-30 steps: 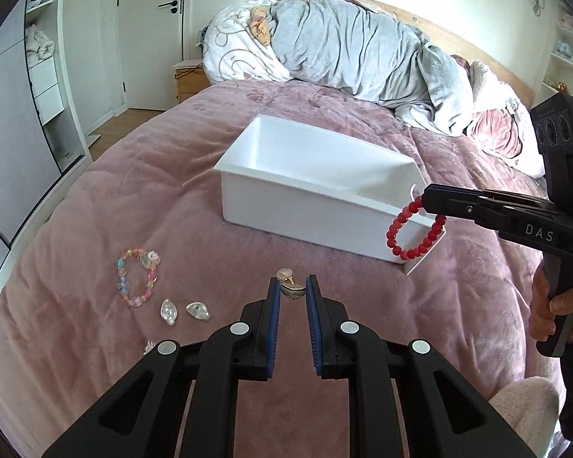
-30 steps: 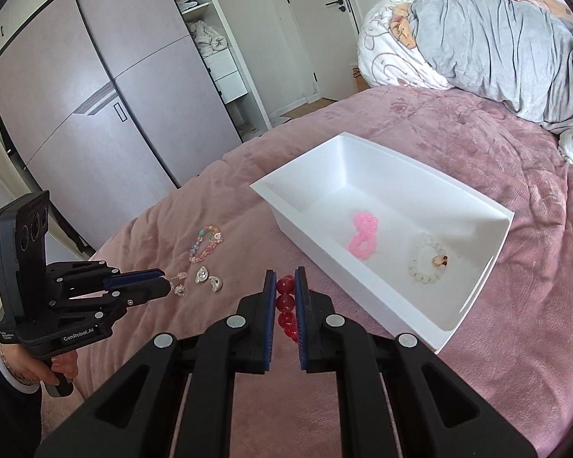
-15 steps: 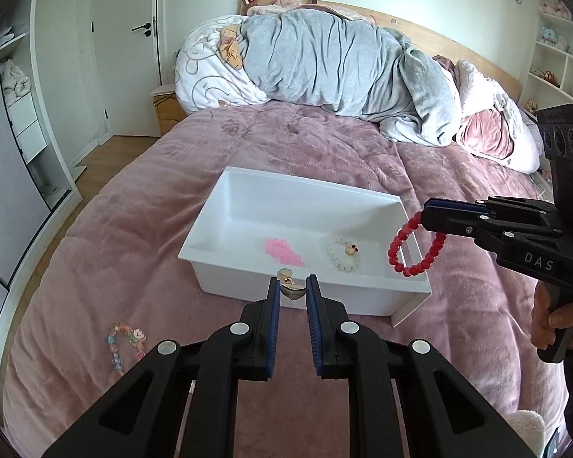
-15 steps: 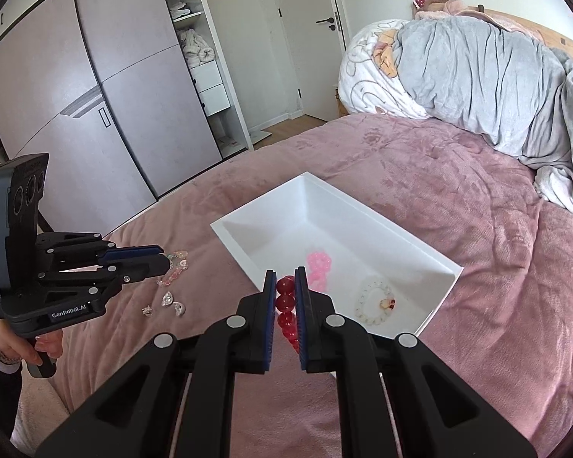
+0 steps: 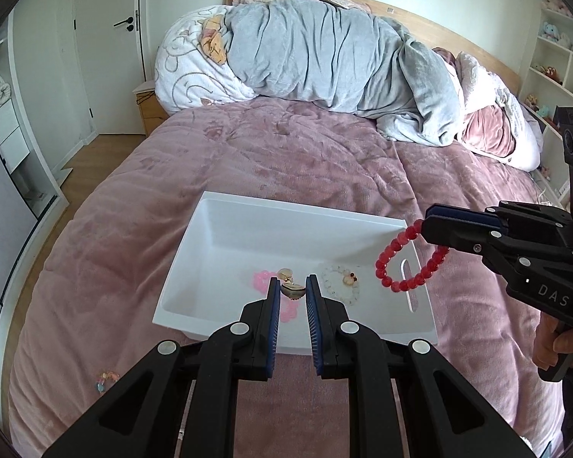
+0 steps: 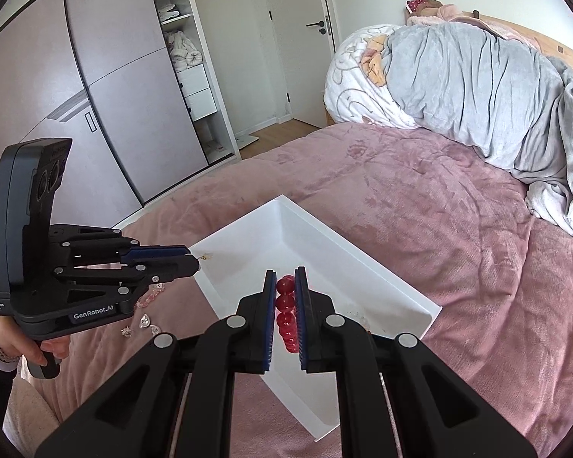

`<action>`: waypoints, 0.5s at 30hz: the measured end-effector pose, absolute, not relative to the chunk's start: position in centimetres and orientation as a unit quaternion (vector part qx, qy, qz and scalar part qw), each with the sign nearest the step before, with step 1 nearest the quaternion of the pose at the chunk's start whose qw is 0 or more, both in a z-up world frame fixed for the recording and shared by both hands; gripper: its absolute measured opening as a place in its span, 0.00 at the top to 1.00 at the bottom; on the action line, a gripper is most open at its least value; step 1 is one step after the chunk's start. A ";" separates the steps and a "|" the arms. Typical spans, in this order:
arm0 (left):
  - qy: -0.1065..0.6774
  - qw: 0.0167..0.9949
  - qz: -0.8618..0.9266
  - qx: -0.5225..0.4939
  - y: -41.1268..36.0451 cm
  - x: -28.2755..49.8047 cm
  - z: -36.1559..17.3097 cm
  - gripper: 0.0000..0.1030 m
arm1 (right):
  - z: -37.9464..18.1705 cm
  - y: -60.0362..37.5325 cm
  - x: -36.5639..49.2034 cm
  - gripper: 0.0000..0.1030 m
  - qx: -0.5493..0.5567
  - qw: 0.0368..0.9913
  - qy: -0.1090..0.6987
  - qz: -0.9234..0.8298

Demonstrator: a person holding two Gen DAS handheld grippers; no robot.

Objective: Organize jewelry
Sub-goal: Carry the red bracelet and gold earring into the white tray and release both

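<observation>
A white bin point(image 5: 248, 217) point(image 6: 363, 263) lies on the pink bedspread. Inside it rest a pink bracelet point(image 5: 261, 278) and a white bead bracelet point(image 5: 340, 284). My left gripper point(image 5: 291, 290) point(image 6: 195, 263) is shut on a small gold shell earring point(image 5: 291, 291), held above the bin's near side. My right gripper point(image 6: 285, 286) point(image 5: 428, 223) is shut on a red bead bracelet point(image 6: 285, 311) point(image 5: 405, 263), which dangles over the bin's right end. On the bedspread left of the bin lie a pastel bead bracelet point(image 5: 107, 378) point(image 6: 152, 295) and small shell earrings point(image 6: 145, 320).
A grey duvet point(image 5: 324, 57) and a white pillow point(image 5: 195, 72) are piled at the head of the bed. A wardrobe point(image 6: 95, 87) and a door point(image 6: 305, 38) stand to the left. Shelves with toys point(image 5: 557, 61) line the right wall. A hand point(image 5: 561, 347) holds the right gripper's handle.
Both grippers moved forward and up over the bin with their pieces still held. The loose jewelry on the bedspread has slid to the lower left of the left wrist view.
</observation>
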State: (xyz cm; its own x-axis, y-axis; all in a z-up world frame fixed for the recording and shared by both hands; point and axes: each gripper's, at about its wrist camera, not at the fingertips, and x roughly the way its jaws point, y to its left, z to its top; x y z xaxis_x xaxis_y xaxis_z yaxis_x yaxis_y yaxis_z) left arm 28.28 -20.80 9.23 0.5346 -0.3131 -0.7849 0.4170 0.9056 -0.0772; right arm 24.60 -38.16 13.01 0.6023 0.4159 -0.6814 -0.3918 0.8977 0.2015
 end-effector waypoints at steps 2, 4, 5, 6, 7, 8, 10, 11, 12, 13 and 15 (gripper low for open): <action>0.440 0.872 -0.204 0.064 -21.1 29.6 8.7 0.82 | 12.7 -38.0 25.2 0.90 0.014 0.894 0.389 0.222; 0.449 0.869 -0.200 0.060 -21.3 30.9 8.1 0.82 | 12.3 -37.9 25.8 0.90 0.014 0.893 0.393 0.220; 0.453 0.867 -0.200 0.057 -21.4 31.5 7.8 0.82 | 12.1 -37.9 26.1 0.90 0.014 0.893 0.395 0.218; 0.457 0.865 -0.199 0.056 -21.6 32.1 7.5 0.82 | 11.9 -37.9 26.4 0.90 0.015 0.892 0.397 0.216; 0.461 0.864 -0.197 0.058 -21.8 32.8 7.2 0.82 | 11.7 -38.0 26.7 0.90 0.017 0.892 0.398 0.215; 0.463 0.863 -0.195 0.061 -22.1 33.4 7.0 0.82 | 11.5 -38.0 27.0 0.90 0.018 0.891 0.399 0.214; 0.467 0.861 -0.191 0.072 -22.6 34.4 6.4 0.82 | 11.1 -38.1 27.6 0.90 0.020 0.891 0.401 0.210; 0.469 0.859 -0.191 0.076 -22.8 34.9 6.1 0.82 | 11.0 -38.2 28.0 0.90 0.021 0.891 0.402 0.209; 0.472 0.856 -0.194 0.081 -23.1 35.4 5.8 0.82 | 10.8 -38.2 28.4 0.90 0.024 0.891 0.404 0.208; 0.475 0.854 -0.196 0.085 -23.4 35.8 5.5 0.82 | 10.5 -38.4 28.7 0.90 0.029 0.889 0.407 0.207; 0.482 0.849 -0.191 0.096 -23.7 36.6 4.7 0.82 | 10.0 -38.6 29.5 0.90 0.035 0.886 0.414 0.207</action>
